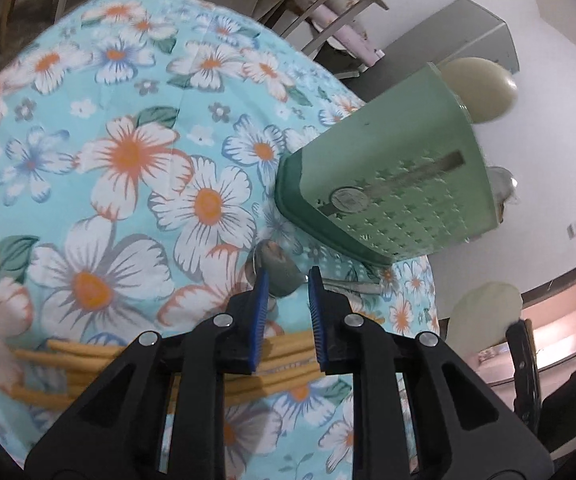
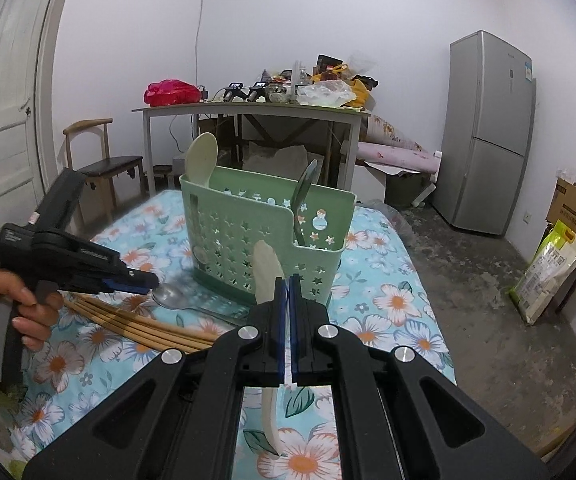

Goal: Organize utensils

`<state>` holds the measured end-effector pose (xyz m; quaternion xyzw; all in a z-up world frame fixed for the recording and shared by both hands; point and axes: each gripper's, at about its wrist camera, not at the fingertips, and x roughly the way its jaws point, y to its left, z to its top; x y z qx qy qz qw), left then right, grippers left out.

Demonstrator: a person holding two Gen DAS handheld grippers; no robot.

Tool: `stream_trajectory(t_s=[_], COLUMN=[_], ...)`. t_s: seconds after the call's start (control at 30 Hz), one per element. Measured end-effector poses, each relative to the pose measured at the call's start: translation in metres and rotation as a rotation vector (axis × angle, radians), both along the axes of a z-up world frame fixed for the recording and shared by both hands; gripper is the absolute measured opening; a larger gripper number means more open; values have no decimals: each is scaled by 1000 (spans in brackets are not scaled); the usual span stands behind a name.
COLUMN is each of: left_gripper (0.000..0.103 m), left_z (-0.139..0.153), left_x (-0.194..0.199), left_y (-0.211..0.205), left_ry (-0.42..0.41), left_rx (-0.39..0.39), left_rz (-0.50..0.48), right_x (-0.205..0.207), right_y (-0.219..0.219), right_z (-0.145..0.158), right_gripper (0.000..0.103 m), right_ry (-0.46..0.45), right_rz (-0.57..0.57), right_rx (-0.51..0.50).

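A: Item: steel spoon (image 2: 169, 295), on the table beside the green caddy (image 2: 263, 236). Likely light, stiff, slippery; take by the handle.
B: Left claw (image 1: 287, 280): part open astride its bowl, not pressing. Right claw (image 2: 288, 280): clamped on a cream spoon (image 2: 267, 268).

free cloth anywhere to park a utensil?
Bare cloth right of the green holder, out to the table edge. Crowded left of it: metal spoon, chopsticks and left gripper.
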<state>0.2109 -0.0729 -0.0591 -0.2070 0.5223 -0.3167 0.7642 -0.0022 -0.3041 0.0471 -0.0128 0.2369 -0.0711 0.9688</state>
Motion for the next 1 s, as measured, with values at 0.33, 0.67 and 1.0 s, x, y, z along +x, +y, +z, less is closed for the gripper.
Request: stream_trajectory(t_s=[0.33, 0.67, 1.0], left_gripper=[7, 8, 8], left_z=[-20, 9, -24], left_x=[10, 3, 22], left_y=[-13, 17, 8], left_ry=[74, -21, 184], left_rx=[10, 6, -89], left_rz=[23, 96, 40], right_x=[2, 1, 3], right_y=[0, -14, -14], right_z=[-2, -6, -7], right_gripper=[2, 2, 2], right_ry=[1, -1, -3], right_rz=[-4, -15, -10], right_rx=[10, 74, 89])
